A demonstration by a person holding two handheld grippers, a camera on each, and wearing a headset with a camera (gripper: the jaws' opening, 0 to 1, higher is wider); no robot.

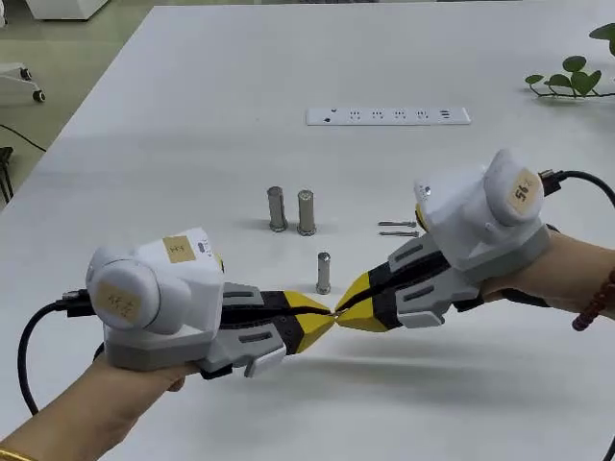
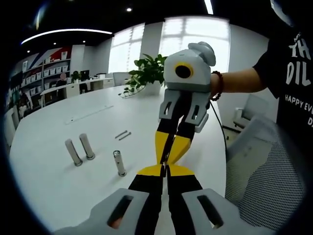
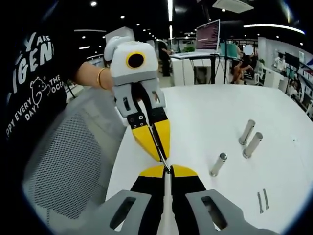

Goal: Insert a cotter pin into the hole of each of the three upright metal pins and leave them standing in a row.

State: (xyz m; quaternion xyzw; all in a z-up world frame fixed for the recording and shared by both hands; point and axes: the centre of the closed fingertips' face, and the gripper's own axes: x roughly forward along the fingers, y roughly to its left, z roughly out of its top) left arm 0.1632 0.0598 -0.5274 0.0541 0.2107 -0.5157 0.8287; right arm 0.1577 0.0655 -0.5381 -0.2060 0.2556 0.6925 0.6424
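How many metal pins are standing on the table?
3. The left rear pin and right rear pin stand side by side; the front pin stands alone, nearer.

Left pin (image 1: 277, 208) and right pin (image 1: 307, 212) stand upright side by side. The third pin (image 1: 324, 273) stands upright at their 5 o'clock. Two cotter pins (image 1: 398, 224) lie flat at 3 o'clock.

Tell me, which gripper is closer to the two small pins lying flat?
Right. The right gripper sits just beside the cotter pins; the left gripper is farther off, beyond it.
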